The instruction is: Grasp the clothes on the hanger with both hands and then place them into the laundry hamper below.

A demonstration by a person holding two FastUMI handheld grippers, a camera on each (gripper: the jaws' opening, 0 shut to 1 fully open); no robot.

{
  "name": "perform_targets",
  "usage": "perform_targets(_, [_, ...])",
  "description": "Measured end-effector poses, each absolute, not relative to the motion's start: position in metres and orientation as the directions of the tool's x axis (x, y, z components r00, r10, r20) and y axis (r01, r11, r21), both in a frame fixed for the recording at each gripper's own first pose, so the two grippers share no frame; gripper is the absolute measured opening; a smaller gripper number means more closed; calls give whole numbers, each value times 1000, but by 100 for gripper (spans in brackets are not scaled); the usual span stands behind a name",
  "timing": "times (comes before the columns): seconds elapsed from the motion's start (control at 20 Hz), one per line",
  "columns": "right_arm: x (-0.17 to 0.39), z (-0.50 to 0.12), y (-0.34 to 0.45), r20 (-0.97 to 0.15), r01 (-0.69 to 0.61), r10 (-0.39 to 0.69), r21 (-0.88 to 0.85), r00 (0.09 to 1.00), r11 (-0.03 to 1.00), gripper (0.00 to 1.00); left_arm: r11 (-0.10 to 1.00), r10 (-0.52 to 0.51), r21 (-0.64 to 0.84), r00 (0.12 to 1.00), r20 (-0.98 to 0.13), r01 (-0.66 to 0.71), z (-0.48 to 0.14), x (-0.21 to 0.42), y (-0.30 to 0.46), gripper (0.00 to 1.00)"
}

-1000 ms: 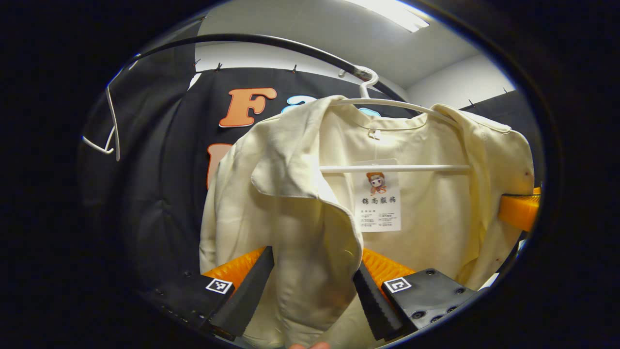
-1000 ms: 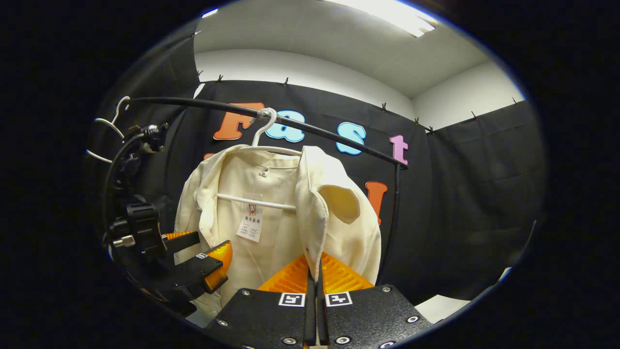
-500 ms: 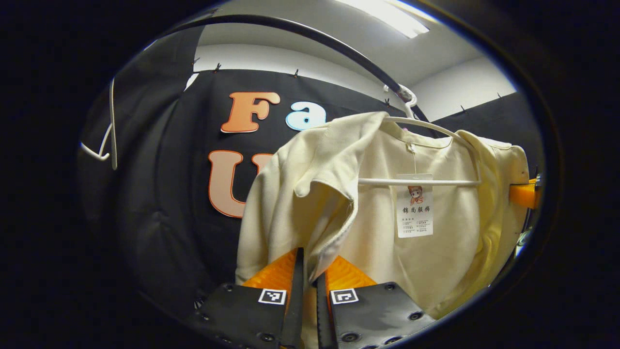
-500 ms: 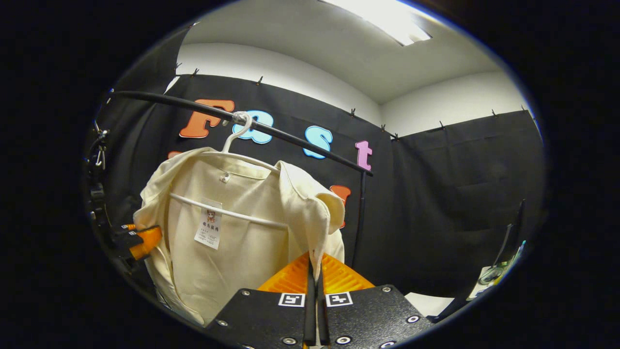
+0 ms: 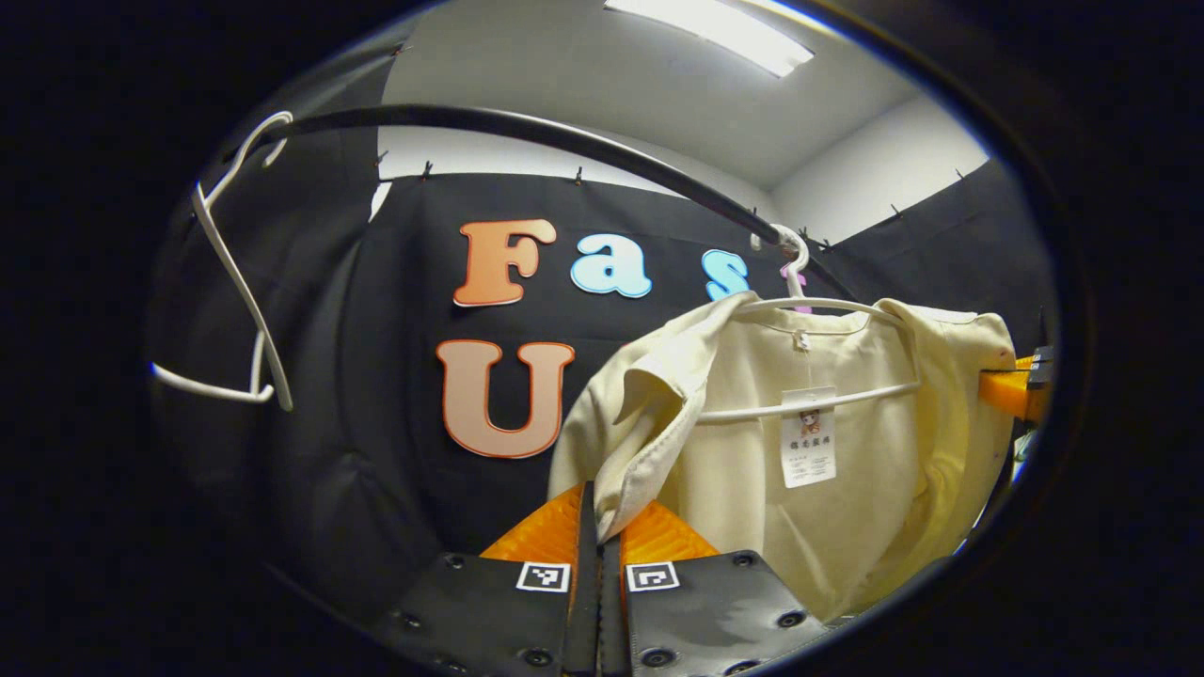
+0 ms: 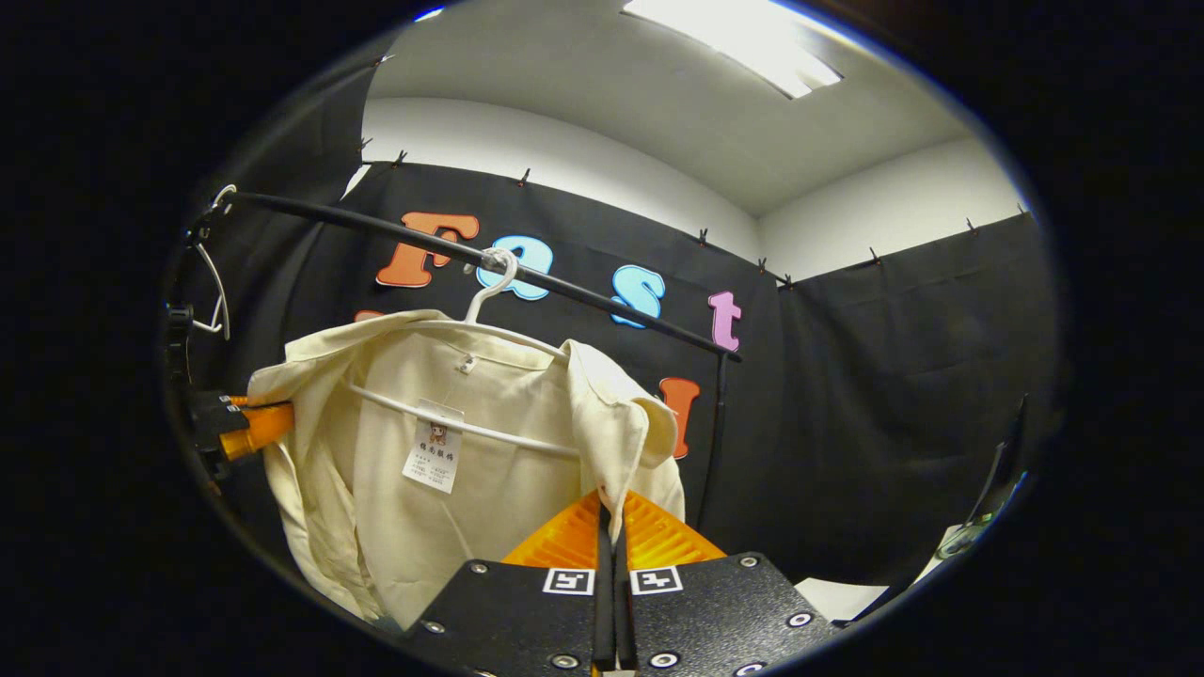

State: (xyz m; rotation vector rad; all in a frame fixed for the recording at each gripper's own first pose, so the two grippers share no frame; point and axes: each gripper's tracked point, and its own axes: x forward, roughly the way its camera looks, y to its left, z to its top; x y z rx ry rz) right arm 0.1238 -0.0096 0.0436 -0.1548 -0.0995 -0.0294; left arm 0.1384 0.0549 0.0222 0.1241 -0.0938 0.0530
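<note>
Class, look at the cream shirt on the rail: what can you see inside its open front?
Inside the cream shirt show a white hanger with its crossbar and a paper tag. The hanger's shoulder ends are covered by the fabric. Both grippers pinch a front edge.

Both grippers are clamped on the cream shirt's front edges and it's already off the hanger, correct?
Not quite. Both the left gripper and the right gripper are clamped on the cream shirt, but it hangs on the white hanger on the rail, as the right gripper view shows.

Matt cream cloth shirt; smooth white plastic hanger; paper tag.
</note>
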Motion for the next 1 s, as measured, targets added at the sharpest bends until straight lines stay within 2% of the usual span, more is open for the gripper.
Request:
perform_targets(0.1, [124, 68, -23, 156, 67, -41, -166, 987, 984, 0, 985, 83, 141, 988, 129, -101, 43, 136, 60, 8])
perform_targets(0.35, [132, 96, -47, 198, 96, -64, -154, 978, 983, 0, 965, 140, 190, 967, 212, -181, 79, 143, 83, 8])
perform_targets(0.4, [134, 100, -49, 202, 95, -62, -159, 977, 983, 0, 959, 148, 202, 961, 233, -197, 87, 147, 87, 11])
perform_targets(0.45, [139, 105, -53, 208, 101, -64, -170, 976, 980, 0, 956, 155, 205, 956, 248, -209, 92, 152, 92, 8])
perform_targets(0.6, [156, 122, -71, 234, 138, -88, -208, 968, 968, 0, 944, 183, 215, 939, 292, -250, 104, 172, 108, 8])
perform_targets(0.8, [186, 139, -99, 250, 173, -121, -197, 960, 965, 0, 950, 191, 195, 949, 251, -243, 92, 216, 129, 8])
perform_targets(1.0, [212, 138, -110, 235, 150, -110, -159, 966, 976, 0, 959, 179, 182, 961, 212, -218, 79, 249, 138, 8])
